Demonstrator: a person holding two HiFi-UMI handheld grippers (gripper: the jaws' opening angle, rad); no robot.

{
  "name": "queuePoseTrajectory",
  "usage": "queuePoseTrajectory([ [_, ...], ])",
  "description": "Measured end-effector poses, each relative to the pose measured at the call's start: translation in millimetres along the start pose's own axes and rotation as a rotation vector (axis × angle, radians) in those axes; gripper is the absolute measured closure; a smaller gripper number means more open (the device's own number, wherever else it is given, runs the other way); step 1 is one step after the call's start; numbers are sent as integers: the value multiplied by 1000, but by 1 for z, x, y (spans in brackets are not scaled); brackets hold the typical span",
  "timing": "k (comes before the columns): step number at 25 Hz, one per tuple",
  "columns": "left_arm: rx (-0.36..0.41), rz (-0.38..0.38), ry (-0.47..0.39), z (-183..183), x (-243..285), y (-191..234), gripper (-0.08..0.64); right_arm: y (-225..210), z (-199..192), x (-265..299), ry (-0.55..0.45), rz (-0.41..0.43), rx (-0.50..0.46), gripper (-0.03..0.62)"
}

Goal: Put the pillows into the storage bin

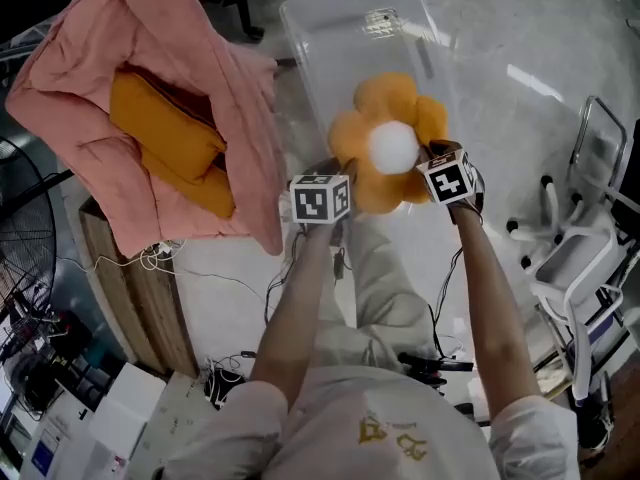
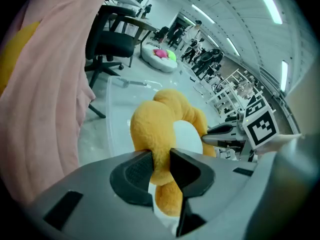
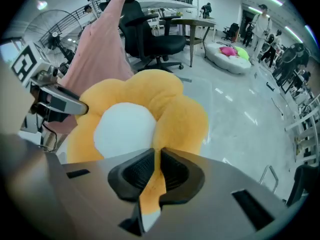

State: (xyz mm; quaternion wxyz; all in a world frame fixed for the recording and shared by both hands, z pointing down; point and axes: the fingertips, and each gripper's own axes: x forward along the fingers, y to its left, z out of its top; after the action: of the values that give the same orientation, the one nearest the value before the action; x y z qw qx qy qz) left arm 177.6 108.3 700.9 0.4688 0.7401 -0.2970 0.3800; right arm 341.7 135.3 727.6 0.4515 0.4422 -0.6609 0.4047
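1. Pink quilted cover [image 1: 215, 78]: the largest item, draped to my left. Its hanging edge comes down just beside the left gripper [image 2: 160, 154], so I have little room on that side. It fills the left of the left gripper view.
2. Clear plastic storage bin [image 1: 330, 28]: stands on the pale glossy floor [image 1: 520, 58], straight ahead. Bare floor lies open to its right. From the head view I cannot tell whether a lid is on.
3. Orange flower-shaped plush pillow with a white centre [image 1: 390, 148]: held up between both grippers, and in the head view it overlaps the bin's near end.
4. Two orange rectangular pillows [image 1: 165, 128]: lie in the fold of the pink cover, well apart from the bin. Only the head view shows them whole.
5. Left gripper: its jaws pinch a petal at the flower's left.
6. Right gripper [image 3: 156, 154]: its jaws are nearly together, pressed on a thin fold of orange petal. Only the gripper views show these two grips; the head view shows mainly the marker cubes.
7. Surroundings: a black office chair [image 3: 155, 39] stands beyond the bin, a white tube-frame chair [image 1: 585, 258] stands at my right, and a white beanbag [image 3: 227, 54] lies far off.
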Motion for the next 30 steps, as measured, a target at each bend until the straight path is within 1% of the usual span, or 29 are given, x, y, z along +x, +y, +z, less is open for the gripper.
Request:
queuePoseTrajectory([
  [4, -15, 3, 14, -9, 27, 11, 450, -8, -11, 30, -5, 18, 33, 541],
  [8, -28, 20, 23, -13, 54, 30, 449, -13, -13, 66, -3, 31, 43, 541],
  [15, -43, 51, 36, -18, 95, 53, 448, -23, -22, 105, -7, 48, 81, 539],
  [20, -36, 73, 40, -11, 122, 73, 443, -35, -12, 130, -37, 39, 107, 535],
  [24, -29, 91, 47, -5, 143, 91, 437, -37, -10, 150, -35, 57, 149, 528],
  [30, -20, 117, 45, 1, 158, 109, 430, -45, 0, 171, -60, 49, 172, 520],
])
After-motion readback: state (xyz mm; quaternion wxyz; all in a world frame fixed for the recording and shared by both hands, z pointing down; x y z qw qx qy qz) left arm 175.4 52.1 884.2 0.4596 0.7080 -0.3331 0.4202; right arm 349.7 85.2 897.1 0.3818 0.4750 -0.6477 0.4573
